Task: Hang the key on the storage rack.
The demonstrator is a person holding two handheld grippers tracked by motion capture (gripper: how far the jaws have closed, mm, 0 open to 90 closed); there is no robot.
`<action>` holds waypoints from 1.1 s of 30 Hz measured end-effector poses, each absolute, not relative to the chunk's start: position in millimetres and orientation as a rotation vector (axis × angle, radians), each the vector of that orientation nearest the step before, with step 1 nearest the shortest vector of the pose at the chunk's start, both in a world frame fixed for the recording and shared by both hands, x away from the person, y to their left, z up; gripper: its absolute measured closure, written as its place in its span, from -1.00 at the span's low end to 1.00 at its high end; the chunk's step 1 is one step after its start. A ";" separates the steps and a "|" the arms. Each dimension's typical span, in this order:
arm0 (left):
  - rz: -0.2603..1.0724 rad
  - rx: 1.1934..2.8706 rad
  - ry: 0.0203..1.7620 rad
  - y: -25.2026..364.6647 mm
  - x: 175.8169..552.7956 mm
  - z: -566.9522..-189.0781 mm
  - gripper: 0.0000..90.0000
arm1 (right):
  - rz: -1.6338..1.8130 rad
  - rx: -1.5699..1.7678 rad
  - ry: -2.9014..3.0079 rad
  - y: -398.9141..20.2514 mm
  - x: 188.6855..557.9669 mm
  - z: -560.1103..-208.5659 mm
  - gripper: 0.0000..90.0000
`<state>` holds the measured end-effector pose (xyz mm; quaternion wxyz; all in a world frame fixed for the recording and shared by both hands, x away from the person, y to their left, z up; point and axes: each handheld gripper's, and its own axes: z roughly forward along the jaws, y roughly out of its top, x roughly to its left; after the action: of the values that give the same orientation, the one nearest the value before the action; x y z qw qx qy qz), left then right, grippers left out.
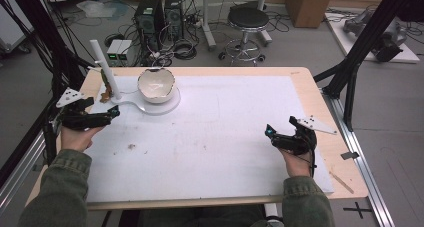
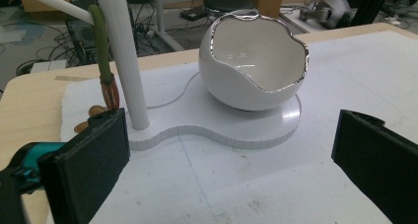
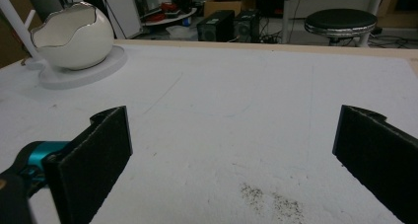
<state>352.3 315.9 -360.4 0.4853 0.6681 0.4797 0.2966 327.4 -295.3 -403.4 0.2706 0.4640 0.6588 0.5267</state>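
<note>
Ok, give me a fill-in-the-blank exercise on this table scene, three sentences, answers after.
1. The egg-shaped bowl sits on a white ____ beside the post.
2. The jaws of the left tongs stand ____.
3. The bowl's jagged rim is trimmed in ____.

Missing words: base; open; silver

Readable text: none on anything in the room
Table top (image 1: 310,94): no lettering, just bare wood edge and a plain white sheet
Egg-shaped bowl (image 2: 254,61): silver rim, no mark or brand to be made out
Computer towers (image 1: 159,14) on the floor: too far off and blurred to read any badge
Floor marking (image 1: 361,208): a black cross sign, no words
</note>
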 end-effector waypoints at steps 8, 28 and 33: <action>0.725 1.640 1.146 313.1 345.4 -359.3 -0.96 | 1.419 1.248 1.775 -295.5 327.0 -403.3 -0.99; 0.807 1.545 1.156 318.9 313.9 -392.2 -0.96 | 1.424 1.245 1.771 -296.0 326.3 -403.0 -0.99; 0.809 1.540 1.172 320.1 309.2 -398.5 -0.96 | 1.430 1.250 1.766 -297.3 325.3 -403.2 -0.99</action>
<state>309.2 320.1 -398.5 0.4986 0.6364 0.4844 0.3343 325.3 -297.3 -403.2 0.2707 0.4640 0.6555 0.5308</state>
